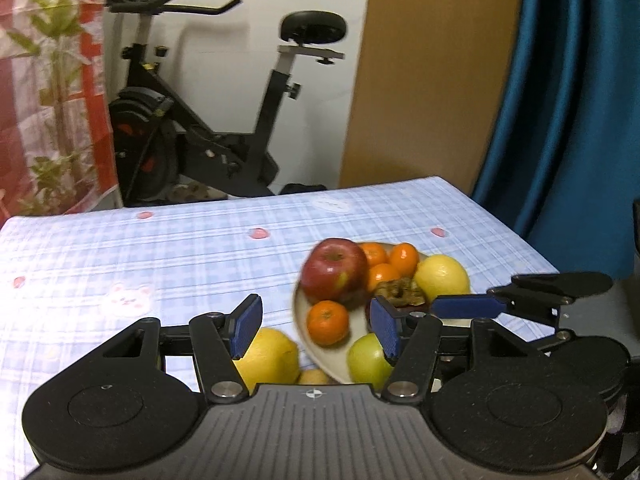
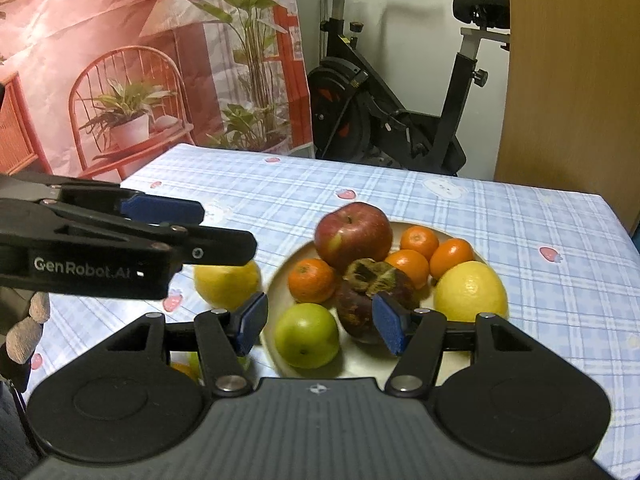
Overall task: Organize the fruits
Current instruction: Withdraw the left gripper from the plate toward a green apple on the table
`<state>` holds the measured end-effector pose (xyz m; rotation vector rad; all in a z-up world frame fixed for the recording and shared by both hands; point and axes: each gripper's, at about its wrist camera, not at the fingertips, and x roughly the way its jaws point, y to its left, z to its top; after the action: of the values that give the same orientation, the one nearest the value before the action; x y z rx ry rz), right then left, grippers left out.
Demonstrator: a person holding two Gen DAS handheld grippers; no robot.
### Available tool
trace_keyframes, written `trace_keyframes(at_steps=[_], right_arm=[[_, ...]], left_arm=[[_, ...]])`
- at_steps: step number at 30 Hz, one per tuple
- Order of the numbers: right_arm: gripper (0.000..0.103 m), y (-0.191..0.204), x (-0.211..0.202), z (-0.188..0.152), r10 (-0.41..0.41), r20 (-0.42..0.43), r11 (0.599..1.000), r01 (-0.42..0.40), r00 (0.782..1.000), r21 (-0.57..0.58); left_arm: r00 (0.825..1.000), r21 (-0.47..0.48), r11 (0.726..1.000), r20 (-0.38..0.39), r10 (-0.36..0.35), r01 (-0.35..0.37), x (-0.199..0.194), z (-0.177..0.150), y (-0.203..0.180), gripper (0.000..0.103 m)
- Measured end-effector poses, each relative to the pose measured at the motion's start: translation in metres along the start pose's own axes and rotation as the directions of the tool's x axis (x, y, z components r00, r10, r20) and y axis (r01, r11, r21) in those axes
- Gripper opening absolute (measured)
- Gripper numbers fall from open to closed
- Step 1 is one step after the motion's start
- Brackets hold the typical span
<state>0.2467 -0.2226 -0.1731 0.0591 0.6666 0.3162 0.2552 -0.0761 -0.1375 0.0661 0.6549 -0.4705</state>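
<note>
Both grippers are held side by side, tilted down above the plate (image 2: 460, 236) of fruit. The left gripper (image 1: 316, 330) and right gripper (image 2: 320, 324) are seen with jaws parted, nothing grasped.

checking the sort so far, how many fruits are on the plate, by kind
red apple: 1
green apple: 1
tangerines: 4
lemon: 1
dark purple fruit: 1
total on the plate: 8
</note>
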Motion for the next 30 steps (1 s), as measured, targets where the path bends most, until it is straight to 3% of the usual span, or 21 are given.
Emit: trace_keyframes(at_steps=[15, 30], right_arm=[[0.062, 0.032, -0.008, -0.01, 0.025, 0.041, 0.999, -0.027, 0.999, 0.038], [0.062, 0.036, -0.015, -0.025, 0.029, 0.047, 0.997, -0.032, 0.998, 0.075]], left_arm=[[0.993, -0.023, 0.995, 0.064, 0.101, -0.099, -0.042, -0.017, 0.022, 0.062], [0.993, -0.087, 0.991, 0.047, 0.105, -0.1, -0.052, -0.034, 0.032, 0.062]])
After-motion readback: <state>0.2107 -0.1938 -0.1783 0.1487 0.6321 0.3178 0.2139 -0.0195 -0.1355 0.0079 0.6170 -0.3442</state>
